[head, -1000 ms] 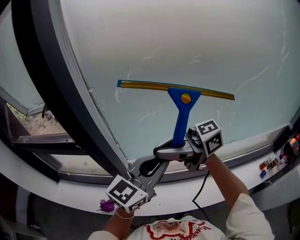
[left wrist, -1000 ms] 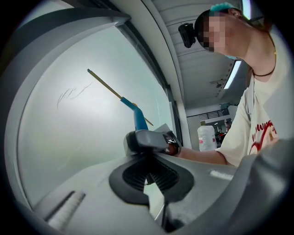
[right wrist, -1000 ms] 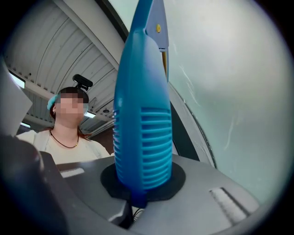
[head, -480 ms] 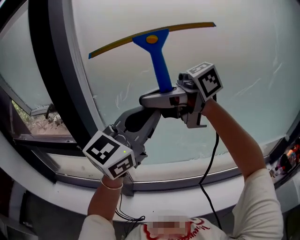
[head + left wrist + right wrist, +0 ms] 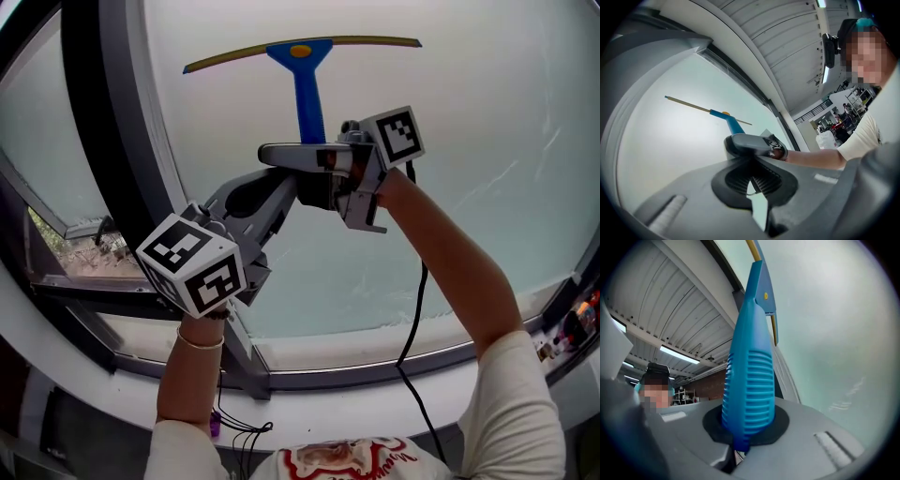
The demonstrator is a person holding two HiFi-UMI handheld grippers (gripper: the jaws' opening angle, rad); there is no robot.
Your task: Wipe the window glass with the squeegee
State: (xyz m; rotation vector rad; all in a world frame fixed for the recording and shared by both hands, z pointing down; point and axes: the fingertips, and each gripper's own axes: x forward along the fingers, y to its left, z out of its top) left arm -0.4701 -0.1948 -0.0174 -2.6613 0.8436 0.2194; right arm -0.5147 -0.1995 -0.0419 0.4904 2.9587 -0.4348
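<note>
My right claw is clamped tight on the ribbed blue plastic handle of the squeegee. The squeegee sits high up on the window glass, with its long thin yellowish blade lying across the pane and dipping a bit at the left end. Meanwhile my left claw has its jaws pinched together on nothing, hanging just below and left of the right one, near the dark window frame; the glass looks pale and milky with a few faint streaks.
</note>
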